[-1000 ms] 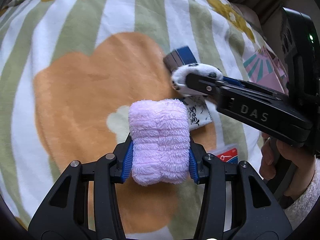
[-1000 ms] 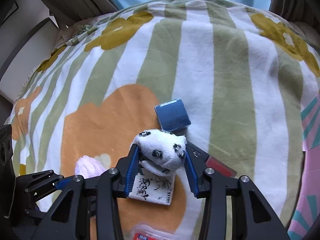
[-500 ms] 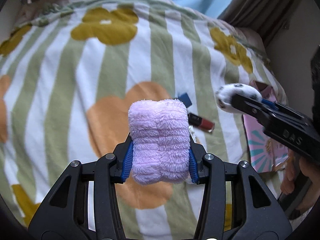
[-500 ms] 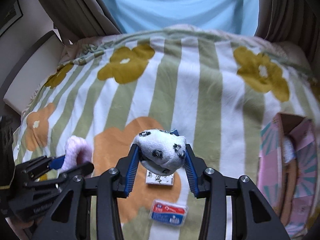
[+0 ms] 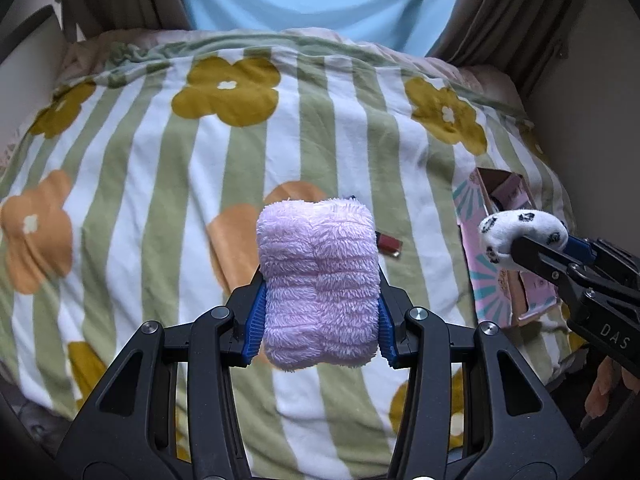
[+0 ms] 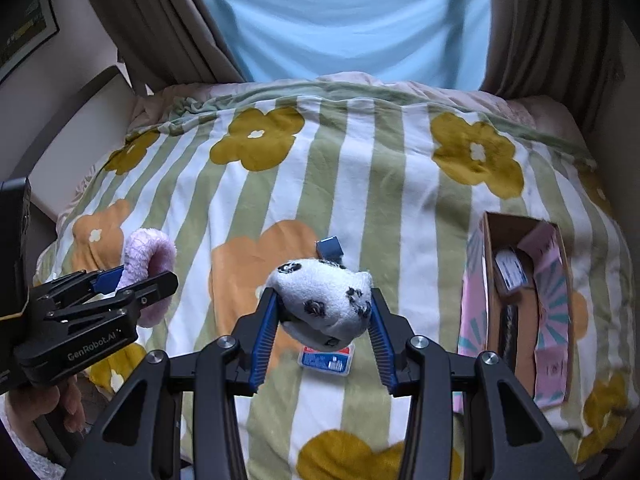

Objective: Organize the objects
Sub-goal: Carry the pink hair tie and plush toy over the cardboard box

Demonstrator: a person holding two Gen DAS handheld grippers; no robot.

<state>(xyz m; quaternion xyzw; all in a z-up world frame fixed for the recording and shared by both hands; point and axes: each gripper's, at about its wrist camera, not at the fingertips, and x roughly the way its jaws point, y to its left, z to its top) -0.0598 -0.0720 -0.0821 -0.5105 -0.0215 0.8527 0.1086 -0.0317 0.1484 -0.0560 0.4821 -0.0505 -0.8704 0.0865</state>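
Spotted plush [image 6: 324, 297] gripped aloft; open box [image 6: 520, 280] rightward (blanket [image 6: 360, 152] beneath).

Right gripper [image 5: 520, 246], as your left wrist camera sees it: white letters "DAS" on the black side of its body.
Left gripper [image 6: 148, 276], as your right wrist camera sees it: "GenRobot.AI" printed in white along its black body.
Red-and-blue packet [image 6: 327, 359] on the blanket under your right gripper: print is there, too small to read.
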